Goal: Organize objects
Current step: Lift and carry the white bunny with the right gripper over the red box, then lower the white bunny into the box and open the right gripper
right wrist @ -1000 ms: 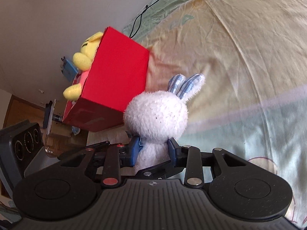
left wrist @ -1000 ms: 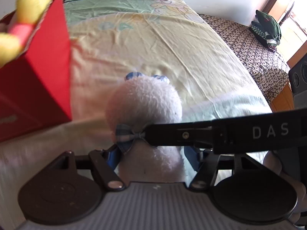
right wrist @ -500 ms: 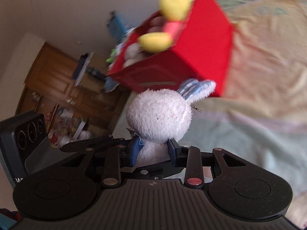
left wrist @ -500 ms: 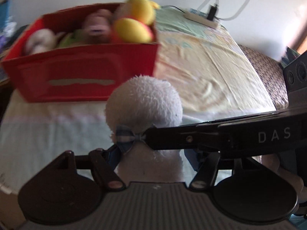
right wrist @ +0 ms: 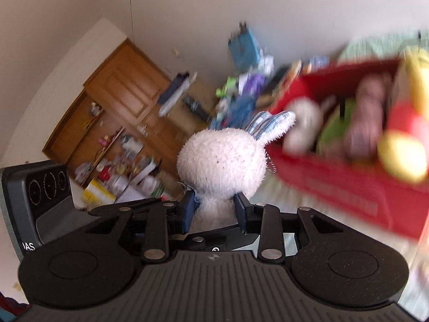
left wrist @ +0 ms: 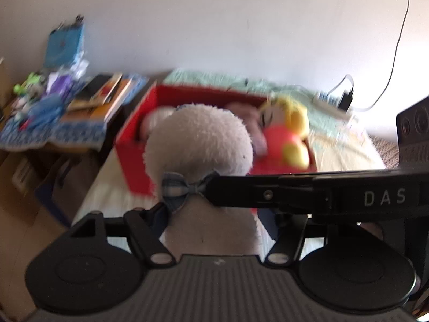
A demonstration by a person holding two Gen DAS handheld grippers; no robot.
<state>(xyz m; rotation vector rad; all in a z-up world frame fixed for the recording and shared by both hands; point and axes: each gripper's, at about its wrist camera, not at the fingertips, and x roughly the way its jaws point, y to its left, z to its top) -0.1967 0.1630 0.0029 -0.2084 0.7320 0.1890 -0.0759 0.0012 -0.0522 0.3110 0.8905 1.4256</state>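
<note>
A white plush rabbit [left wrist: 198, 139] with striped blue ears [right wrist: 270, 123] and a checked bow is held in the air by both grippers. My left gripper [left wrist: 214, 214] is shut on its body. In the right wrist view my right gripper [right wrist: 214, 206] clamps the body just below the head with its blue pads [right wrist: 187, 209]. A finger of that gripper crosses the rabbit's neck in the left wrist view. Just beyond the rabbit stands the open red box [left wrist: 134, 155] [right wrist: 348, 187], with a yellow plush [left wrist: 289, 123] and several other soft toys inside.
The box sits on a bed with a pale yellow-green sheet [left wrist: 343, 150]. A power strip with cables [left wrist: 332, 104] lies by the wall. Left of the bed is a cluttered side table with books [left wrist: 102, 99]. A wooden cabinet [right wrist: 120, 94] stands farther off.
Both grippers have lifted the rabbit and swung it left toward the red box. The box's open top and its toys now show straight ahead, with motion blur.
</note>
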